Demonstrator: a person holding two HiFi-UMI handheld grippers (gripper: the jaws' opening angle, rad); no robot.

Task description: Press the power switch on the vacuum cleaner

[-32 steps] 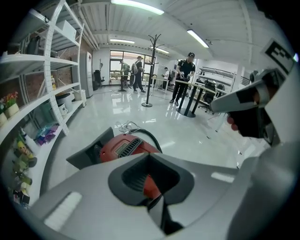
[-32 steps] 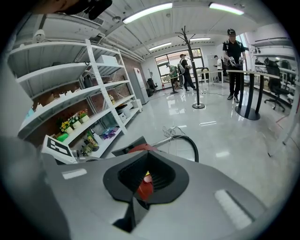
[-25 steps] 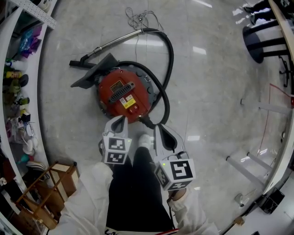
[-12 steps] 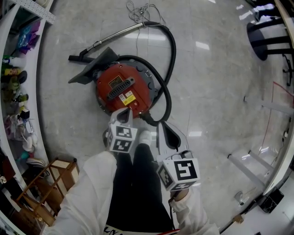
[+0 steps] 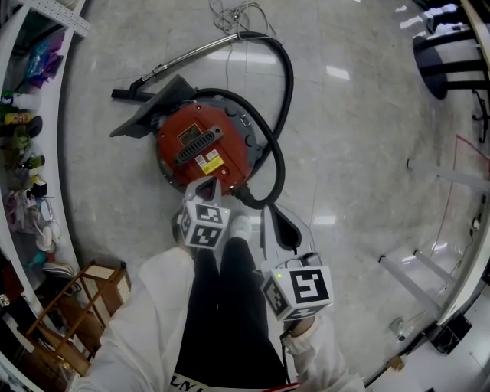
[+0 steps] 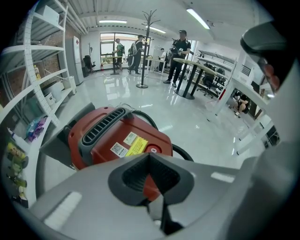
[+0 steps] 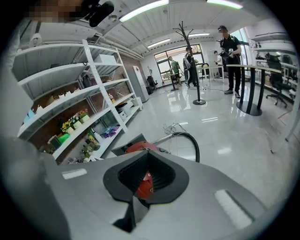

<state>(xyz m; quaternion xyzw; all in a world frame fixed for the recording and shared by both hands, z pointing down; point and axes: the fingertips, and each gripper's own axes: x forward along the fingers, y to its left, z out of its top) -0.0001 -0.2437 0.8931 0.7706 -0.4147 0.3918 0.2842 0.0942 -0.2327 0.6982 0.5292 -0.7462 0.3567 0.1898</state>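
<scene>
A round red vacuum cleaner (image 5: pixel 200 144) lies on the pale floor ahead of my feet. In the left gripper view its red body (image 6: pixel 117 136) fills the middle, with the round power switch (image 6: pixel 153 150) beside a yellow label. My left gripper (image 5: pixel 209 184) is shut and empty, and its tip sits at the vacuum's near edge, right at the switch. From the head view that tip hides the switch. My right gripper (image 5: pixel 266 211) is shut and empty too, hanging to the right above the floor near the black hose (image 5: pixel 282 107). The right gripper (image 7: pixel 143 154) sees the vacuum (image 7: pixel 144 183) between its jaws.
A metal wand (image 5: pixel 191 57) and dark floor nozzle (image 5: pixel 149 115) lie beyond the vacuum, with a loose cable (image 5: pixel 230 19). Shelves (image 5: pixel 27 145) curve along the left, and a wooden rack (image 5: pixel 84 302) stands near left. Table legs (image 5: pixel 417 279) are at right. People (image 6: pixel 180 49) stand far off.
My left gripper has moved forward from beside my feet, and its tip now covers the switch at the vacuum's near edge. The right gripper has hardly moved.
</scene>
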